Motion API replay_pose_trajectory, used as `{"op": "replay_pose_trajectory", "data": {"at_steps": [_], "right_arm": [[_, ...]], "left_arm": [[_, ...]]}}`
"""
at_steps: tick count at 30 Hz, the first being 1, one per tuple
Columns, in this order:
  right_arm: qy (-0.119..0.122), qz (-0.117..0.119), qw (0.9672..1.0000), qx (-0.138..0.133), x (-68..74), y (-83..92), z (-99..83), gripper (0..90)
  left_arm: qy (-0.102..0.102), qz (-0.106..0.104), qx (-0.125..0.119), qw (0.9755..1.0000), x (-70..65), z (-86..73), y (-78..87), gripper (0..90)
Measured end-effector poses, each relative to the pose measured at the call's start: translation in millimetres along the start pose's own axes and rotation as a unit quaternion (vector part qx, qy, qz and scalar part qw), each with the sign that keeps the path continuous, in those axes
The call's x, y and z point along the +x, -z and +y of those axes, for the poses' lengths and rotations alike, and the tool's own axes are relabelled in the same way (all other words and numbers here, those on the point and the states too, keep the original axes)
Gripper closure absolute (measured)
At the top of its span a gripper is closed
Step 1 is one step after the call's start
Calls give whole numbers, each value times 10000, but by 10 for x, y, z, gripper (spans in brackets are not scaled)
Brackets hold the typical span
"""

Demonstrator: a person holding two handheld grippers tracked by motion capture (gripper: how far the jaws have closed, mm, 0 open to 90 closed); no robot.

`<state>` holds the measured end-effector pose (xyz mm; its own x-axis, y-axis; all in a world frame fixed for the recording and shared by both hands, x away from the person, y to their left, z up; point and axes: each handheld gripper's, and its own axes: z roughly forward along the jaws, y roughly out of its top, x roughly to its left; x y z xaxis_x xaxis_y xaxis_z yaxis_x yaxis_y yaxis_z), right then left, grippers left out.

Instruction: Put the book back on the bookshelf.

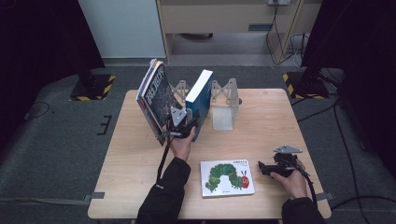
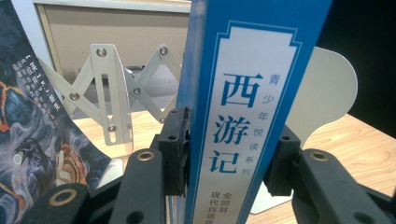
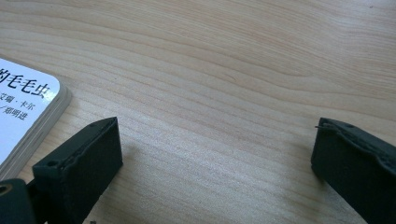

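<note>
While left tongs clamp glossy blue book, pale woodgrain table

The blue book carries a white panel on its spine, edged with a thin blue outline and printed with blue characters; from above, its page edges show white. The dark book beside it has a near-black cover with swirling grey, white and orange artwork. Flat on the pale wood-grain bench lies a white picture book bearing a green caterpillar with a red head. The folding book rack is cream-white metal with silver rivets. Both claws are black.
</note>
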<state>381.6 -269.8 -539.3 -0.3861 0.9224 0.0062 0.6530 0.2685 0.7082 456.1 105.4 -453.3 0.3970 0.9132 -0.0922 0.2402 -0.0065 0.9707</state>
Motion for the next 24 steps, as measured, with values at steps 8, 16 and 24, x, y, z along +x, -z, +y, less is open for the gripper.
{"op": "replay_pose_trajectory", "data": {"at_steps": [8, 16, 24], "right_arm": [[0, 0, 10000, 0, 0, 0, 0, 20], [2, 9, 10000, 11, -1, 1, 1, 20], [0, 7, 10000, 4, -1, 0, 0, 19]], "left_arm": [[31, 112, 37, 9999, -47, 23, -77, 583], [81, 179, 86, 9998, -83, 59, -200, 581], [121, 275, 120, 9995, -139, 92, -319, 576]]}}
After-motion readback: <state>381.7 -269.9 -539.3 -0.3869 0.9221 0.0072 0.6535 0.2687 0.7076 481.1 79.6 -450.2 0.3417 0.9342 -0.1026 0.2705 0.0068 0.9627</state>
